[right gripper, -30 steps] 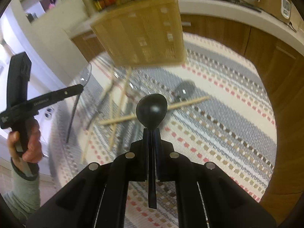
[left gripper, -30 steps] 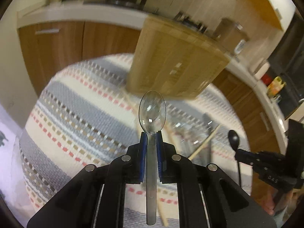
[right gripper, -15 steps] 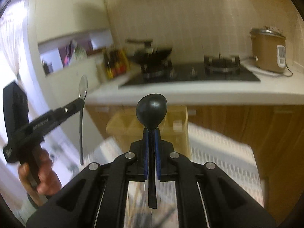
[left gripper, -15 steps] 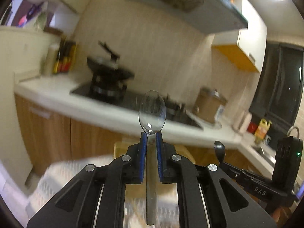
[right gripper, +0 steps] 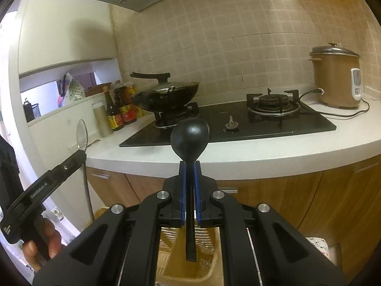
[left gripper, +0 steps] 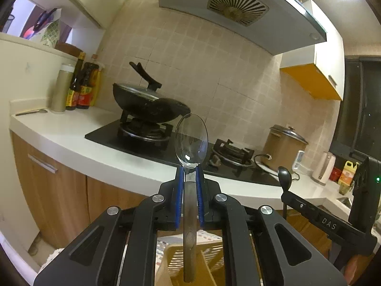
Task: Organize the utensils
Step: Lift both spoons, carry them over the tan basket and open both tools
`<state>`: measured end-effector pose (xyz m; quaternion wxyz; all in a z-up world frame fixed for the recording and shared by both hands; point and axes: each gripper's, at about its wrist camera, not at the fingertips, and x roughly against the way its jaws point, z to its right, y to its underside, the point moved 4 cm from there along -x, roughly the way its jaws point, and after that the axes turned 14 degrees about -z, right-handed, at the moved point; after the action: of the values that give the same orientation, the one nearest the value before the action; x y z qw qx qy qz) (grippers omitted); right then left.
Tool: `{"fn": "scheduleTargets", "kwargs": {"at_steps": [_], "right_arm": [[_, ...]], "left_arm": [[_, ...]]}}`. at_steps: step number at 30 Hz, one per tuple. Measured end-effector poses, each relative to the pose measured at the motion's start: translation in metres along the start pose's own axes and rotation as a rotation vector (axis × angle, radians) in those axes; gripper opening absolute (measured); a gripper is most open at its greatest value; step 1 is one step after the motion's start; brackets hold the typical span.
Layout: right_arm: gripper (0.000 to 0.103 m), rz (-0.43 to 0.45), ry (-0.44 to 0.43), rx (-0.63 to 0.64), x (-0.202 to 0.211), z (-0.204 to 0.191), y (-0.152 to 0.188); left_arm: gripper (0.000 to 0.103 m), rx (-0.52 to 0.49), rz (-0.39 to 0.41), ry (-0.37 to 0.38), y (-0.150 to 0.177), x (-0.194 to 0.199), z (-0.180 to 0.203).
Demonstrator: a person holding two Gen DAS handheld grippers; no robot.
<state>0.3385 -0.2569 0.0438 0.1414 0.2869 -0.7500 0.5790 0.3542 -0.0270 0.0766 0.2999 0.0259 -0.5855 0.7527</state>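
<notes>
wok (left gripper: 148,108) blocks hob, counter (right gripper: 273,150) front clear

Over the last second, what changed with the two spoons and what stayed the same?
Both grippers swung up from the striped mat toward the counter; the slotted basket now sits below them. The left gripper stays shut on the metal spoon, the right gripper on the black spoon.

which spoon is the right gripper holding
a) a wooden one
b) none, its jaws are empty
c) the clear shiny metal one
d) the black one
d: in the right wrist view the right gripper has its blue pads closed on the neck of the black spoon, bowl up, while the shiny metal spoon sits in the left gripper.
</notes>
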Motion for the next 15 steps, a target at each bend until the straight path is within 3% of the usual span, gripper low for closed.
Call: {"fn": "scheduleTargets", "kwargs": {"at_steps": [7, 12, 15], "right_arm": [[0.005, 0.014, 0.015, 0.028, -0.013, -0.002, 0.018], [0.006, 0.024, 0.026, 0.047, -0.004, -0.007, 0.03], [0.007, 0.018, 0.023, 0.05, 0.005, -0.009, 0.035]], "left_arm": [[0.008, -0.014, -0.017, -0.027, 0.02, -0.017, -0.005], [0.01, -0.03, -0.036, -0.023, 0.03, -0.009, -0.003], [0.02, -0.033, -0.045, -0.024, 0.033, 0.001, -0.002]]}}
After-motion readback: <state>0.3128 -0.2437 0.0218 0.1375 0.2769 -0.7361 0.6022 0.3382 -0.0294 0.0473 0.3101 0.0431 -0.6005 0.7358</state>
